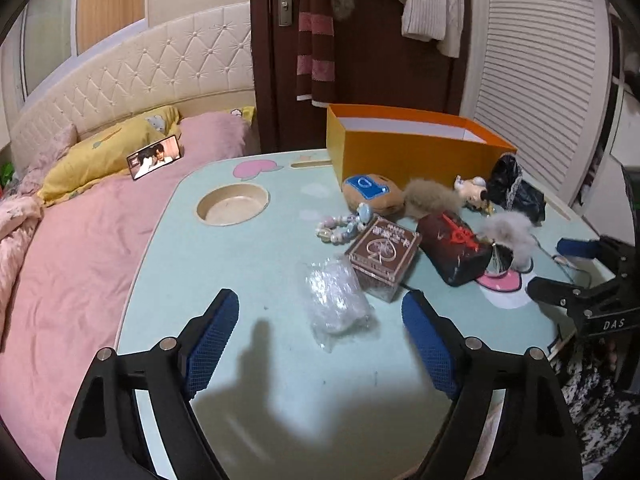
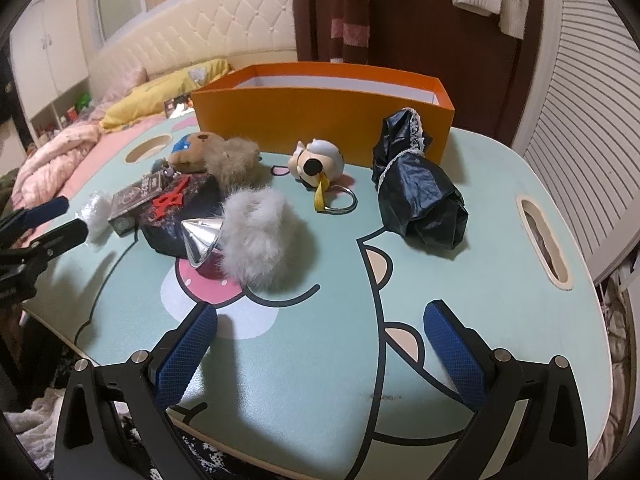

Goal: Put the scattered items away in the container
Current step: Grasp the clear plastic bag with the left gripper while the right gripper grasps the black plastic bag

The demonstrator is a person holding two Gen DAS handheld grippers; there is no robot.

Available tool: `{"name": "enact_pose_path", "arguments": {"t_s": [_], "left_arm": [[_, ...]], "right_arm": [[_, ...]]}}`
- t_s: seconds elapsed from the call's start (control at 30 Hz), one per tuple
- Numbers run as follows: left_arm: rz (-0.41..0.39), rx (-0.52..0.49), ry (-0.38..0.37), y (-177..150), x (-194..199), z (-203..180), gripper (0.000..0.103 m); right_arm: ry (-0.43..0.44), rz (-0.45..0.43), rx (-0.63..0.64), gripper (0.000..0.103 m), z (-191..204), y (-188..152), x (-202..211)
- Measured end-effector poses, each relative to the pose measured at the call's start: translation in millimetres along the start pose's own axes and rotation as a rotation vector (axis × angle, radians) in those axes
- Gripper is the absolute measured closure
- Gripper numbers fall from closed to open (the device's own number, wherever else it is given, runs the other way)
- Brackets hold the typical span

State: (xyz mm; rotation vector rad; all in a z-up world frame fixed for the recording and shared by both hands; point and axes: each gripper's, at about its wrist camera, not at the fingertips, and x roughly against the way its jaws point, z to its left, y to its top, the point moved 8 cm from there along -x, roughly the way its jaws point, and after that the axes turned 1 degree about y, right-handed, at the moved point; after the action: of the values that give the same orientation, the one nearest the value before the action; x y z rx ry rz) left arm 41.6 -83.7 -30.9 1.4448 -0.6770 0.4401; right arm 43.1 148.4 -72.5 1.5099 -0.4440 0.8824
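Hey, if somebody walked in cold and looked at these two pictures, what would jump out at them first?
Probably the open orange cardboard box standing at the far edge of the mint-green cartoon-printed table. In front of it lies a jumble: a fluffy grey feather pom-pom, a crumpled black lace-trimmed cloth to its right, and a white round-headed toy figure on a metal ring between them. Both blue-padded grippers, left and right, stand open and empty.

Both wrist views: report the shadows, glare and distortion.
Left wrist view: the left gripper casts a dark shadow on the table; the clear plastic bag glints. Right wrist view: the silver cone shows glare; fisheye bends the louvred door.
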Motion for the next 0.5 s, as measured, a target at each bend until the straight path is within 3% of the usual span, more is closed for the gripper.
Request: {"name": "enact_pose_path", "arguments": {"t_s": [0.07,0.1,0.2,0.3,0.5], "left_arm": [[-0.005,0.014,-0.027,4,1,2,0.019],[-0.009,0.016,-0.037,6,1,3,0.019],[-0.017,-0.010,-0.023,11,3,5,0.022],[0.003,-0.040,-0.031,13,1,6,0.029],[0.034,0.018,-0.098,11,-5,10,0.029]], "right_arm": [[0.027,-0.048,-0.013,0.018,-1,4,10],[0.034,-0.075,-0.020,0.020,-2,7,16],[0.043,-0.137,-0.024,0.020,-7,18,31],[-0.007,-0.148,-0.002,0.020,-16,29,35],[-0.074,-0.177,0.018,0.020,-34,51,33]]}}
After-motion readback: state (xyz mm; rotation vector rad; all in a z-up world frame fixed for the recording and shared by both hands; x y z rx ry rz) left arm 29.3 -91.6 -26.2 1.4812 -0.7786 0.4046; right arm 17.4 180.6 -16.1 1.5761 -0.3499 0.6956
